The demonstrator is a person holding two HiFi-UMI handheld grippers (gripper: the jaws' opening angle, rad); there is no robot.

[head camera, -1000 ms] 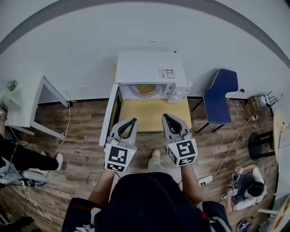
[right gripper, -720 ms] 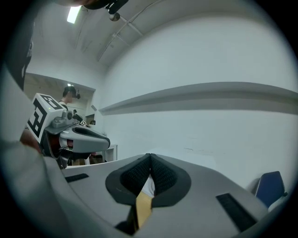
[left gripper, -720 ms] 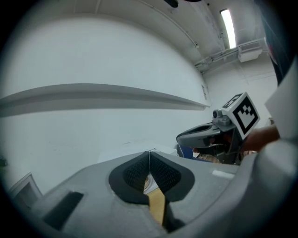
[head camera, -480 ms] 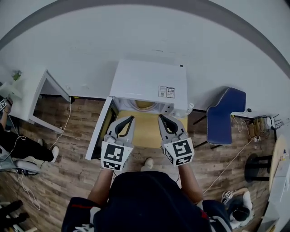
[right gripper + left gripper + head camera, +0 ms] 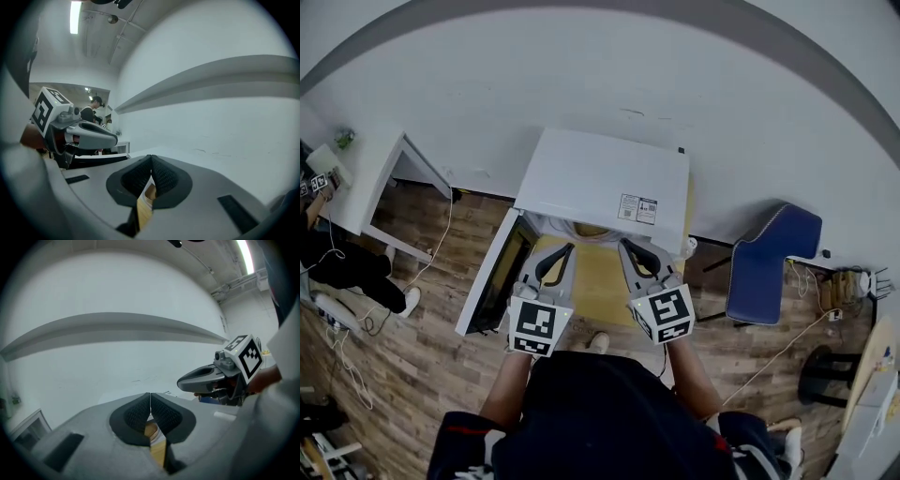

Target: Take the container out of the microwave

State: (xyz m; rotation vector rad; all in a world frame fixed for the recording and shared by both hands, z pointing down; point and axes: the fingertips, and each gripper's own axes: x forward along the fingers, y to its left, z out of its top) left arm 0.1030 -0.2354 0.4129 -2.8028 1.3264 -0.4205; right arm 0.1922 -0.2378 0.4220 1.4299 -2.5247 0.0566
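**Both grippers closed and empty before the open microwave**

The white microwave [image 5: 602, 176] is seen from above on a yellow table [image 5: 598, 281], its door [image 5: 492, 279] swung wide to the left. The container [image 5: 153, 430] is inside the cavity. It is glimpsed only as a tan curved sliver below the jaw tips, and most of it is hidden by the oven's top.

The left gripper [image 5: 150, 401] and the right gripper [image 5: 151, 164] are held side by side just in front of the opening. The jaws of each are pressed together with nothing between them. The door's edge stands just left of the left gripper.

A blue chair [image 5: 766, 267] is placed right of the table and a white desk [image 5: 367, 183] well to the left. A person's legs [image 5: 342, 267] are seen at the far left edge. The floor [image 5: 422, 347] is wood plank and the wall [image 5: 581, 75] behind is plain white.

Compared with a second ago, both grippers have been brought closer to the opening. Less of the cavity is exposed beneath the oven's top edge.
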